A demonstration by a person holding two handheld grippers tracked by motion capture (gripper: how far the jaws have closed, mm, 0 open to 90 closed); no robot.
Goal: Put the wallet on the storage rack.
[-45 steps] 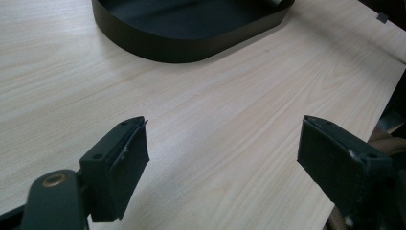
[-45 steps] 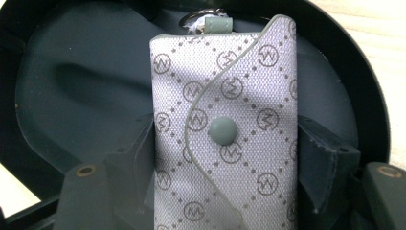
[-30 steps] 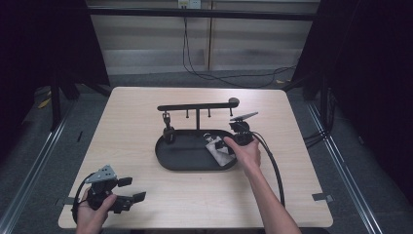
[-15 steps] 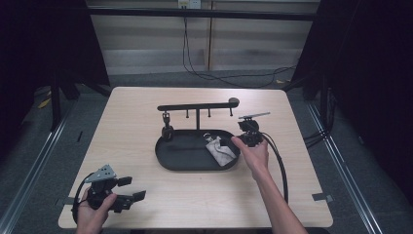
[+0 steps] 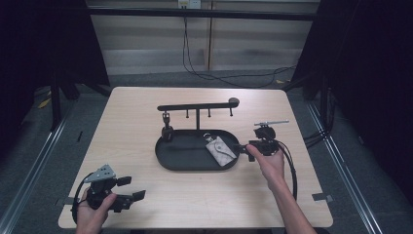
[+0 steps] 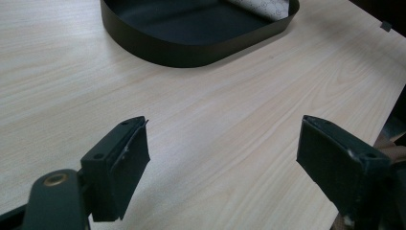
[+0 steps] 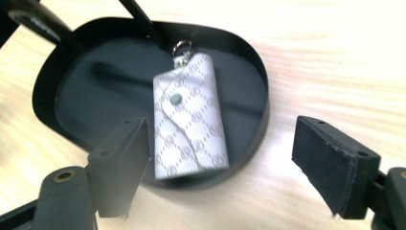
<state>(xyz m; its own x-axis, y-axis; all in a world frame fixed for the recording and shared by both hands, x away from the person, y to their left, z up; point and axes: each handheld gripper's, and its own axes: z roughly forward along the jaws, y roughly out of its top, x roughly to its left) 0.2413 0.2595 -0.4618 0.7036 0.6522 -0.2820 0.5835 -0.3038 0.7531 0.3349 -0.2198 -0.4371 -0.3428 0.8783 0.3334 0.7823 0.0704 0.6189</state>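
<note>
A grey patterned key pouch (image 5: 220, 150) (image 7: 189, 120) with a metal ring lies flat in the right end of the black oval tray (image 5: 168, 163) (image 7: 261, 120). My right gripper (image 5: 242, 148) (image 7: 221, 143) hovers just outside the tray's right rim and points at the pouch. Its jaws have just been opening and stand wide apart, with nothing pressed between them. My left gripper (image 5: 132, 188) (image 6: 222, 158) rests near the table's front left corner, open over bare wood, facing the tray (image 6: 182, 45) and a corner of the pouch (image 6: 263, 7).
A black rack bar (image 5: 197, 106) with several hooks stands on a post at the tray's back edge. A small dark item (image 5: 167, 130) hangs from the leftmost hook. The right gripper's cable loops beside the person's right forearm. The table is light wood.
The right gripper let go of the pouch, opened its jaws and drew back to the right, out of the tray. The pouch stays in the tray. The left gripper kept still.
</note>
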